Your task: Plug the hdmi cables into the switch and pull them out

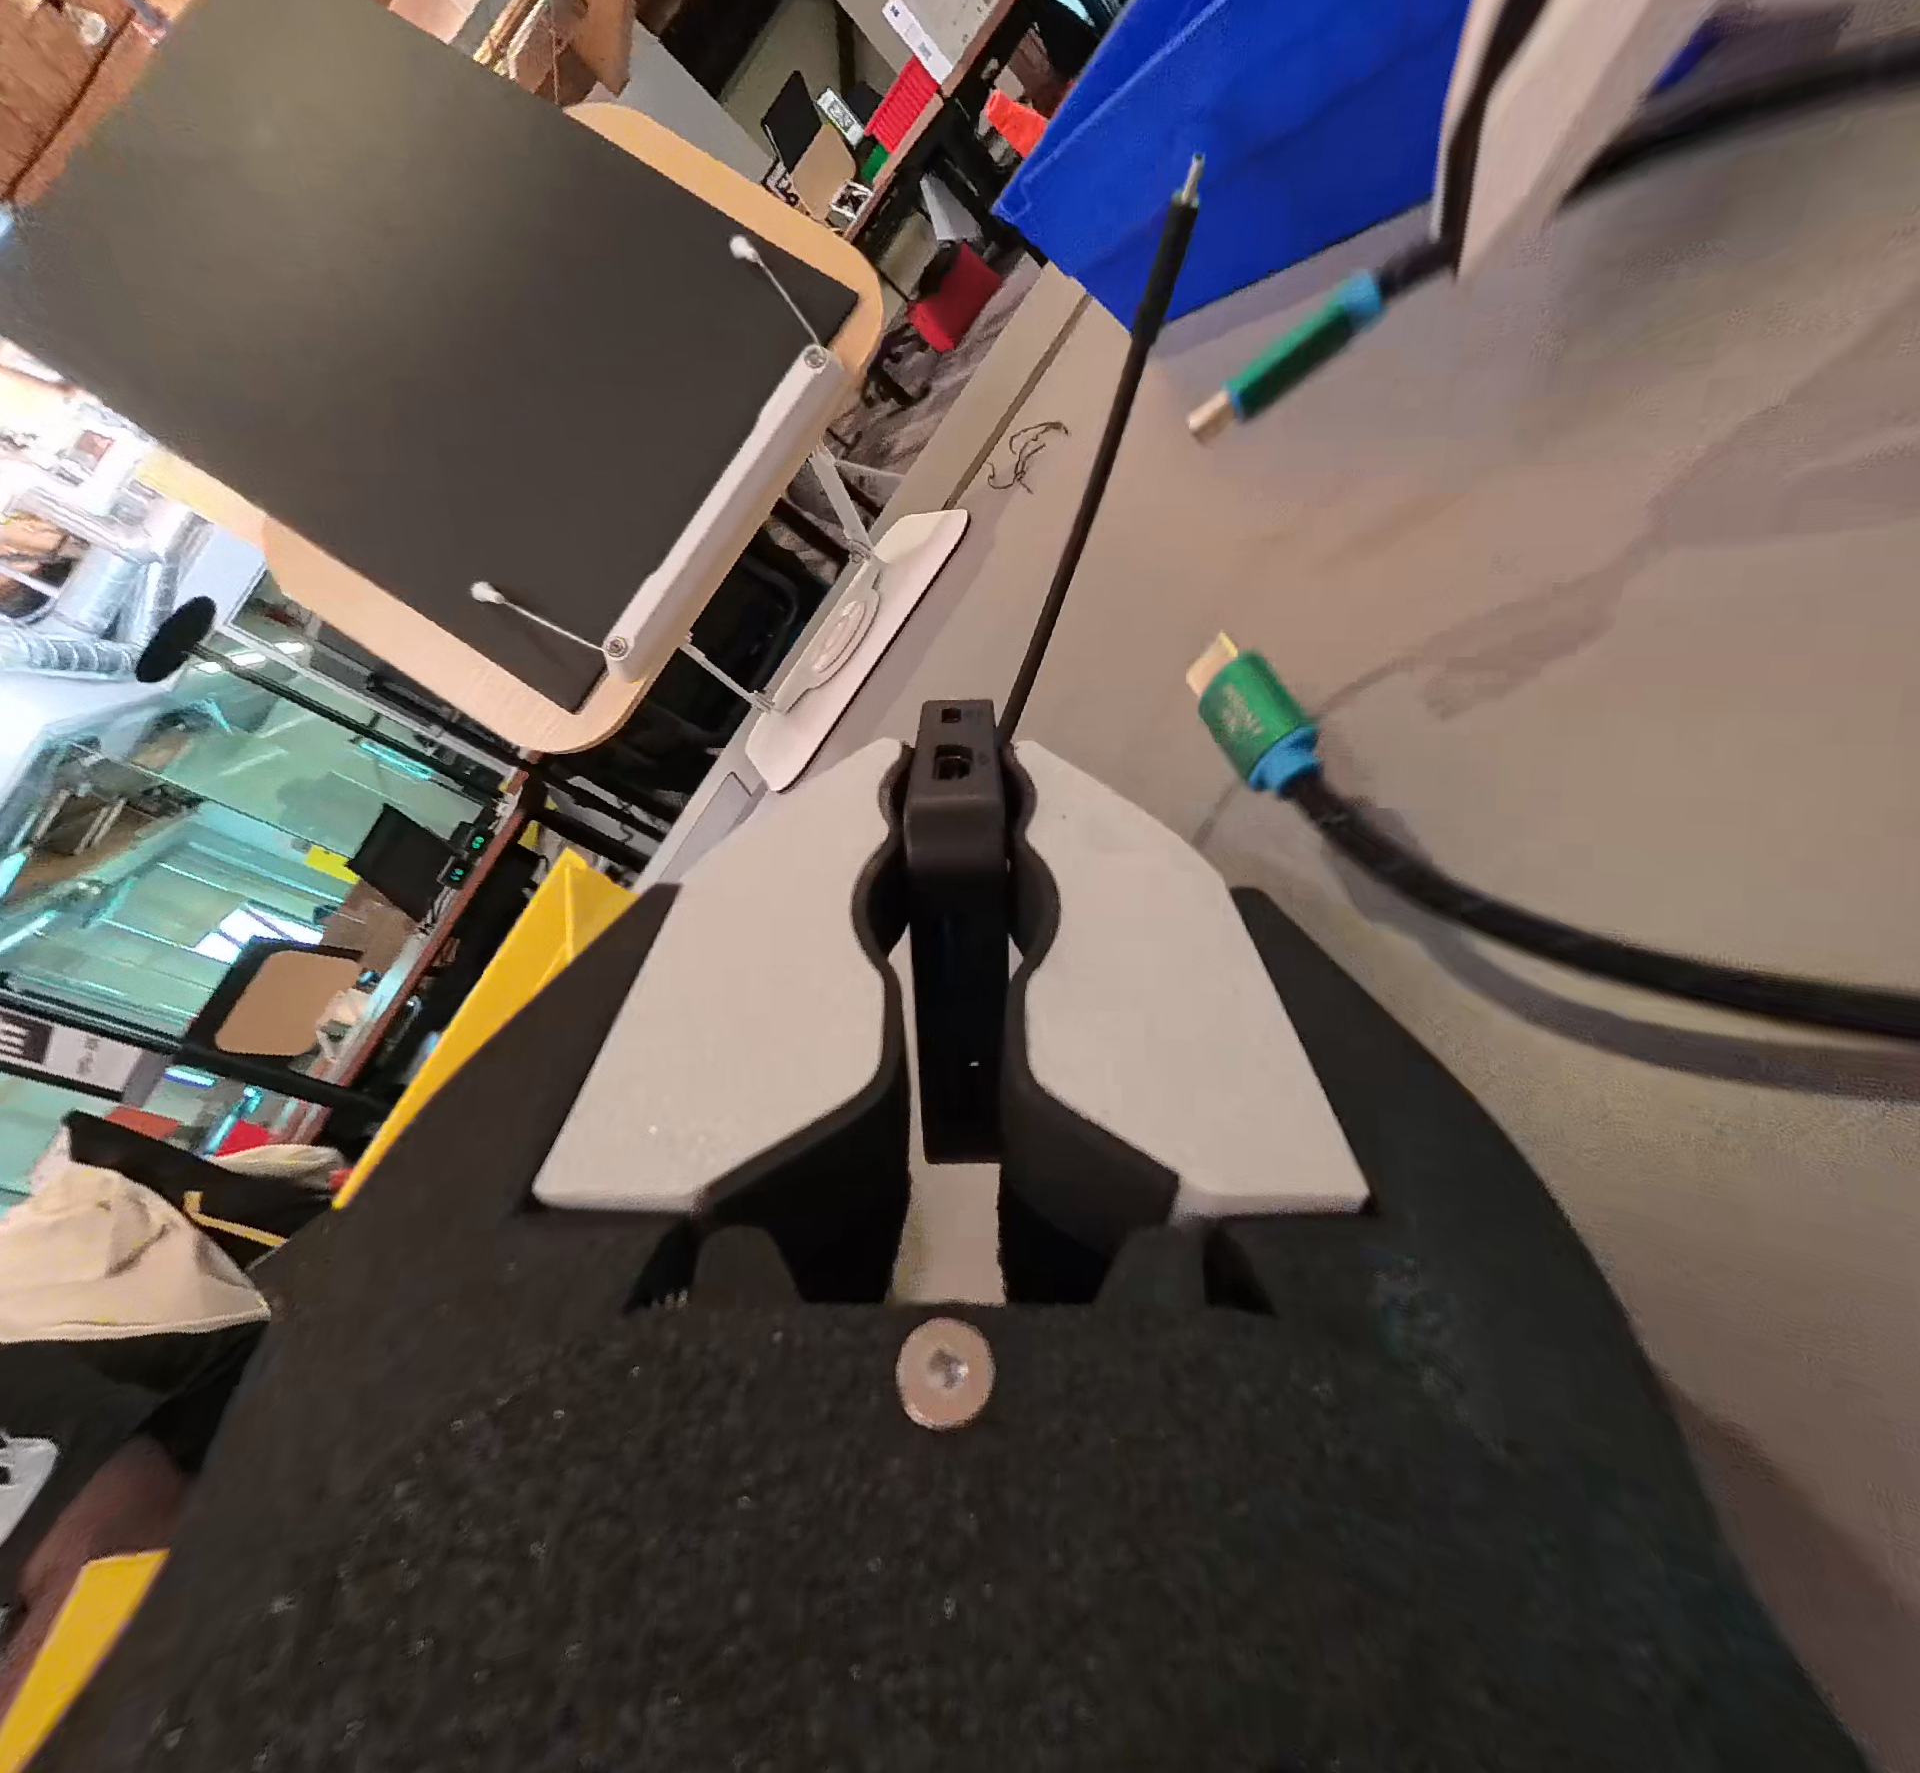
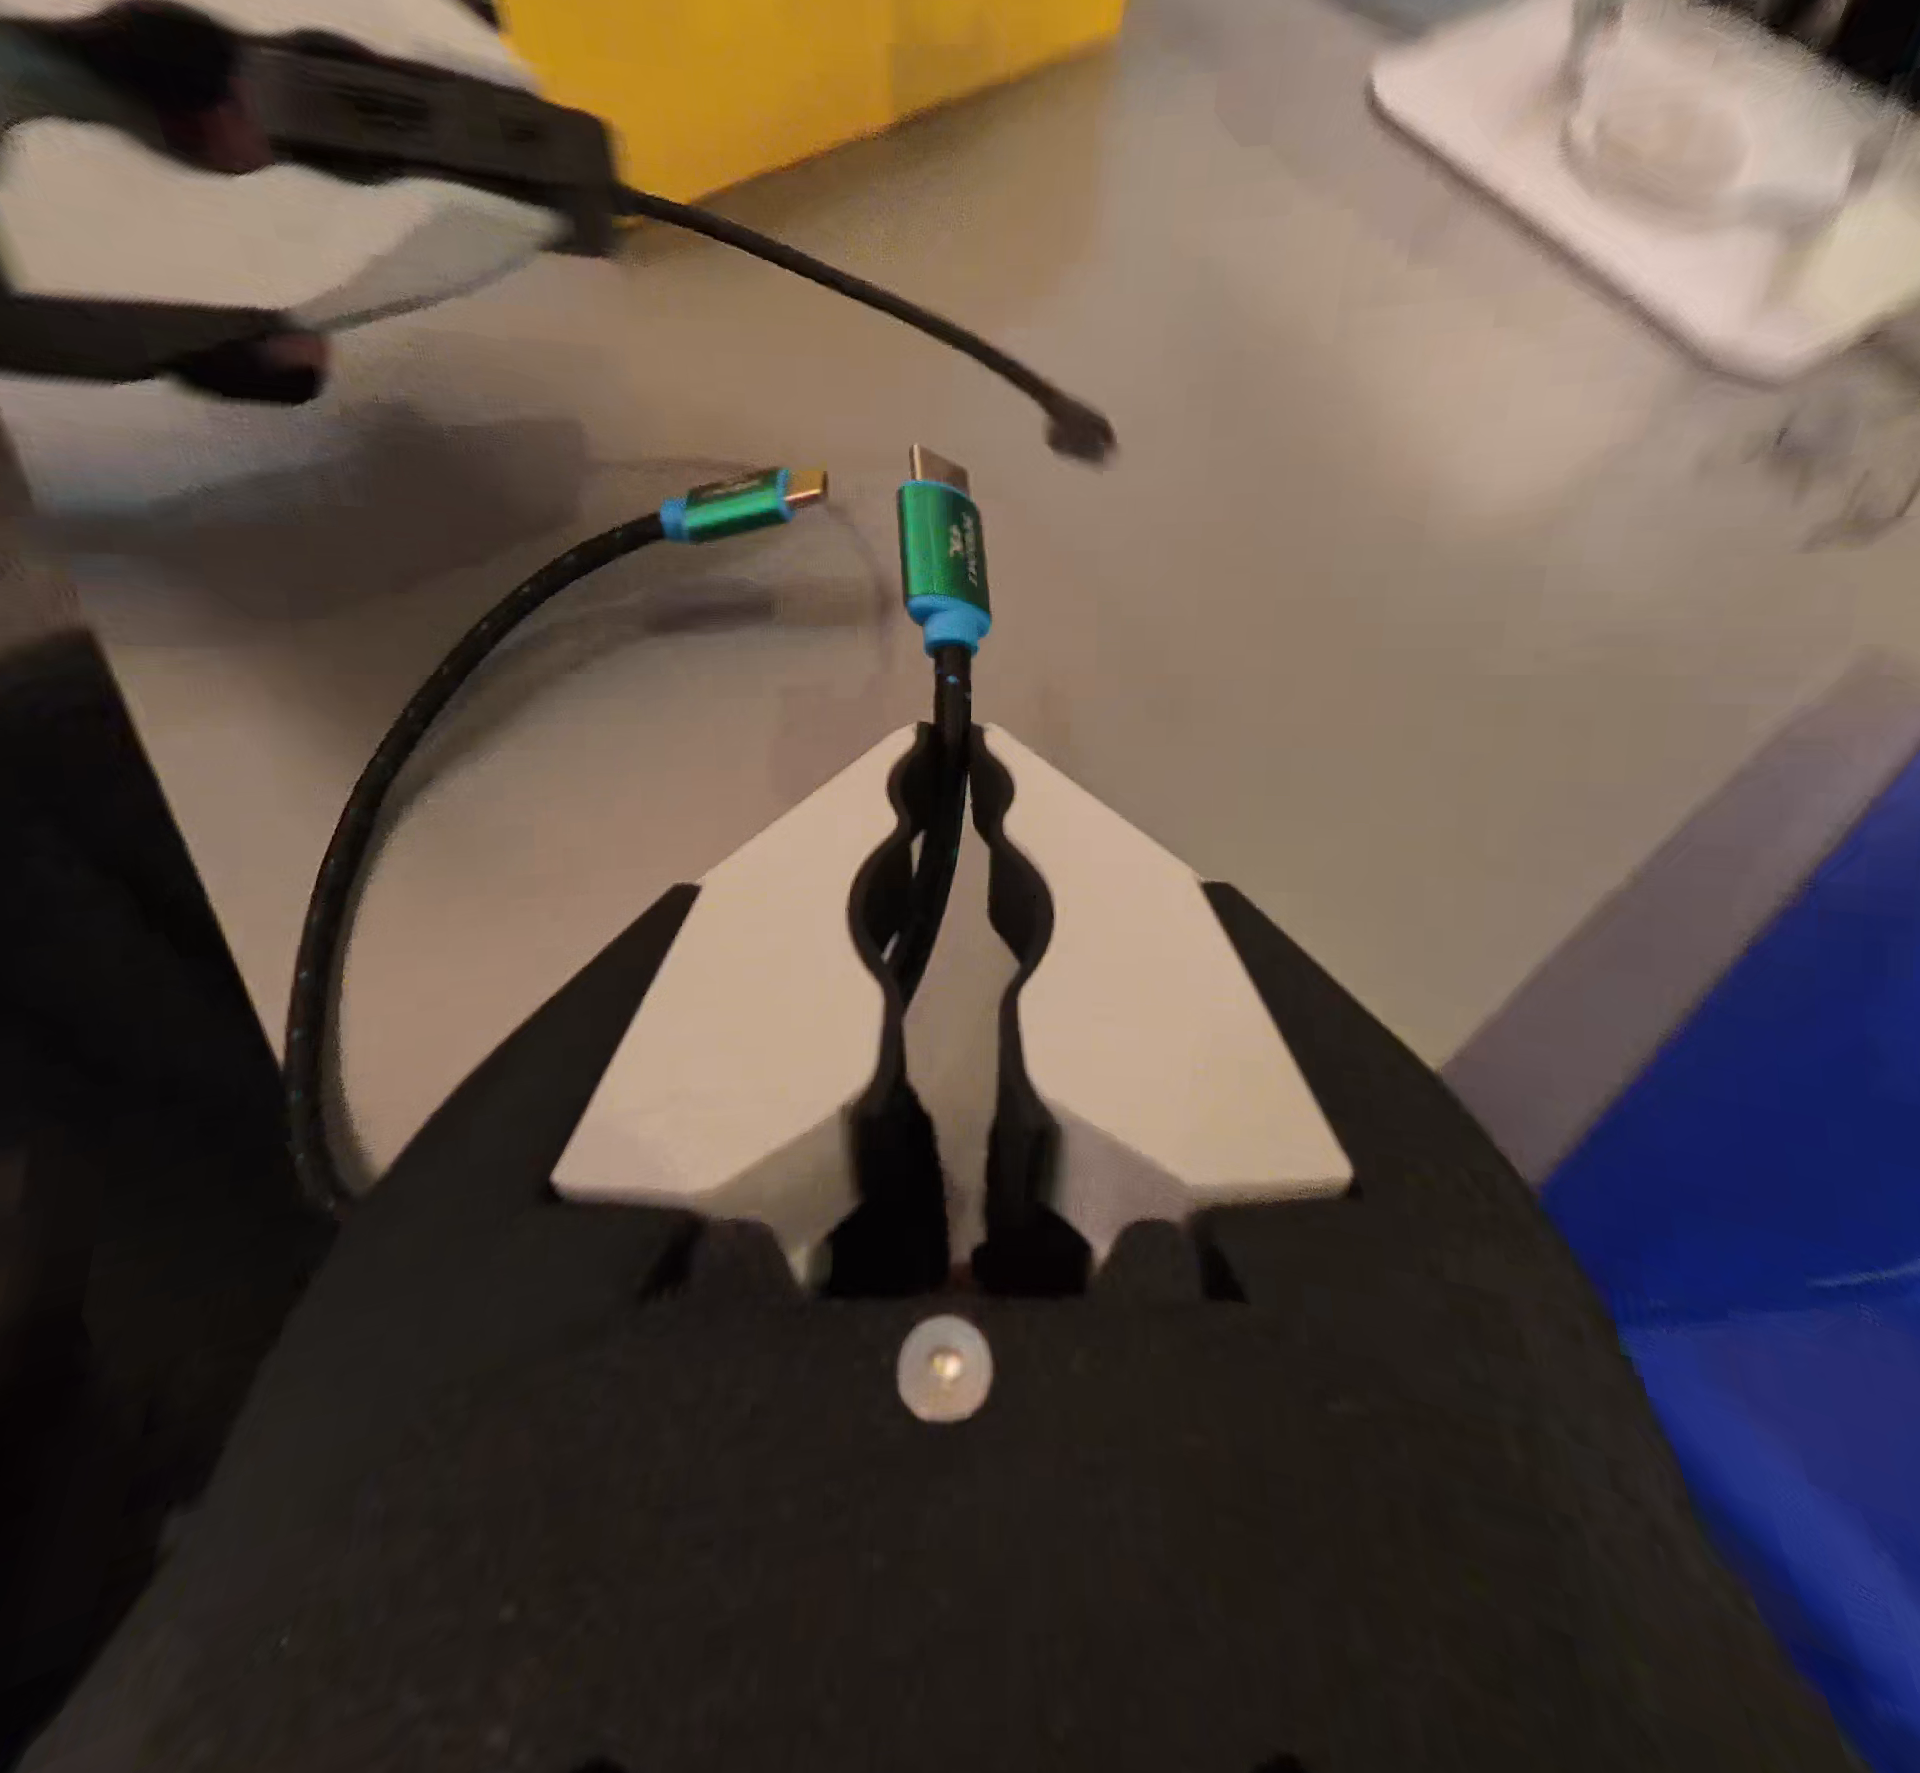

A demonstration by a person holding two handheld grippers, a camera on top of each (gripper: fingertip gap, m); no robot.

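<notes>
**Q:** How far along was the job when you looked?

**A:** By my reading, at an unplugged stage. I saw no plug seated in the switch (image 1: 954,902), so at least one insertion and pull was left. Whether any cycle had been finished, I could not tell.

**Q:** Where was the switch, and who had it?

**A:** My left gripper (image 1: 954,767) was clamped on it, the fingers pressed against its two flat sides. It was lifted off the grey table (image 1: 1558,580). Its long axis ran along the fingers, the short end with small openings pointing forward, away from me. Its thin black tail cable (image 1: 1101,445) stuck out from the front corner, straight and free at the tip.

**Q:** And the cables?

**A:** My right gripper (image 2: 943,736) was closed on the braided cord just behind the held plug (image 2: 943,549). That green plug stood beyond the fingertips, long axis in line with them, metal tip forward. In the right wrist view the switch sat up and left of that plug, well apart, blurred. The second plug (image 2: 743,502) hung nearer the switch, pointing sideways toward the held plug, ungripped.

**Q:** What else was near the switch?

**A:** A yellow bin (image 2: 810,9) just behind it.
</notes>
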